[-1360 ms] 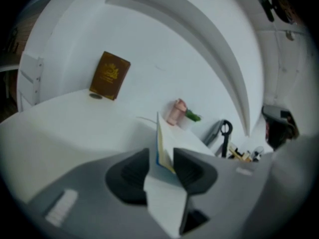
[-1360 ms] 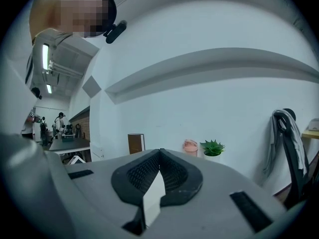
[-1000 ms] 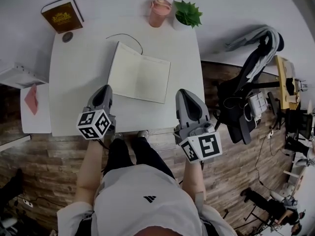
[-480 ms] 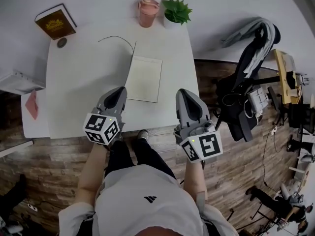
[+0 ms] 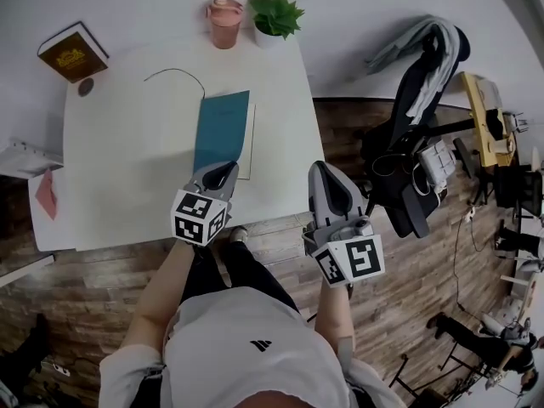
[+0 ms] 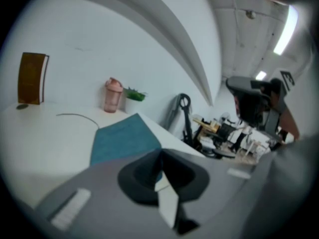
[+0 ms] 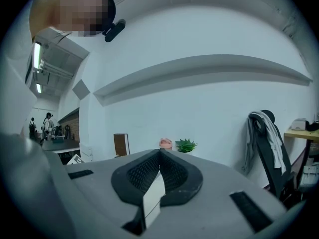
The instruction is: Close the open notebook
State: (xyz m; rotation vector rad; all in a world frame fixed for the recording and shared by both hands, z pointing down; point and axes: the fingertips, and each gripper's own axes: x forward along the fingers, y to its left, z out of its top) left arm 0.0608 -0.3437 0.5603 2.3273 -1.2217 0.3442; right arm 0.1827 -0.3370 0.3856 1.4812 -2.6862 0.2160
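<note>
Two grippers: hand-held, one per hand, both at the near side of the scene.
left gripper [image 5: 226, 171]: jaws pressed together, nothing clamped [image 6: 160, 154]; tip over near edge of notebook, touching or not unclear.
right gripper [image 5: 326, 175]: jaws likewise together, empty [image 7: 159, 156]; just off right edge of table, above wooden floor [image 5: 280, 245], apart from notebook.
notebook [image 5: 223, 132]: closed, teal cover up, flat on table right of centre; pale strip of page showing along right edge; teal cover also seen past the jaws in left gripper view [image 6: 122, 141].
table [image 5: 127, 168]: white, set against far wall.
black cord [image 5: 174, 72]: thin curved line, just beyond far left corner of notebook.
pink cup [image 5: 223, 11]: far edge of table, just left of plant.
potted plant [image 5: 274, 15]: far right corner, white pot.
brown book [image 5: 72, 52]: far left corner, upright against wall.
office chair [image 5: 408, 117]: right of table, grey garment draped over the back.
</note>
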